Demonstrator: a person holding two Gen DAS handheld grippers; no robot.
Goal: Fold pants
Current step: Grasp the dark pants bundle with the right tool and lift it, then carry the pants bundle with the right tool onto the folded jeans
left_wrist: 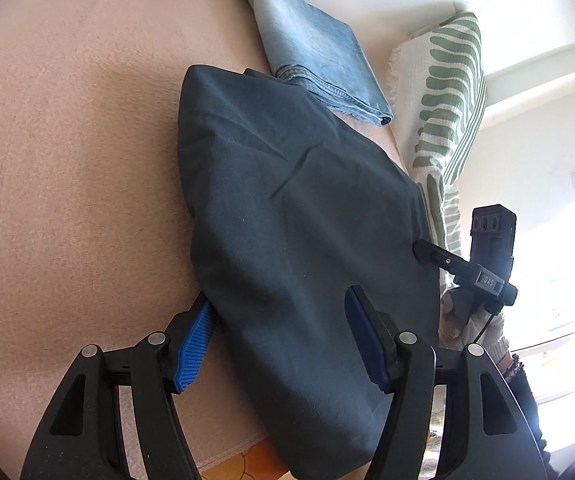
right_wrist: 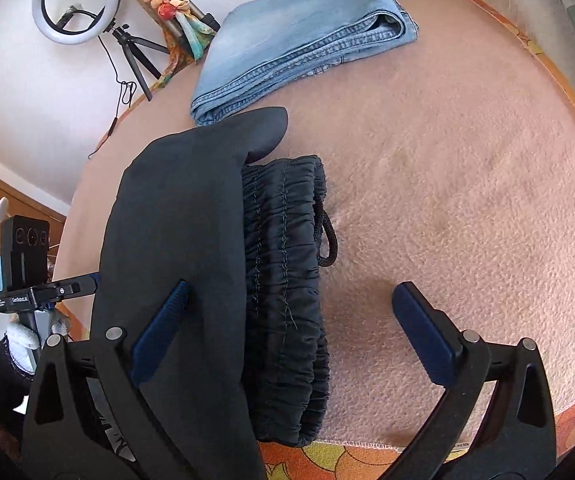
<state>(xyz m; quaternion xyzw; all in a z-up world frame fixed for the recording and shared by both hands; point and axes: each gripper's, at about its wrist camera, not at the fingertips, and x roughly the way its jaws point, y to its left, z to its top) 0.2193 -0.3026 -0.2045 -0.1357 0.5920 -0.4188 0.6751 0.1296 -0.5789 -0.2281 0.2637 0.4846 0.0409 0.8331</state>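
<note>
My left gripper [left_wrist: 279,340] and right gripper [right_wrist: 287,320] both stand wide apart, holding nothing. The dark pants [right_wrist: 223,264] lie doubled over just beside the jeans [right_wrist: 299,40]. I think the fold is nearly done, so next I press it flat.

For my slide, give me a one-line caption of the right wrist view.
Open right gripper over dark pants on a pink blanket, folded jeans beyond.
</note>
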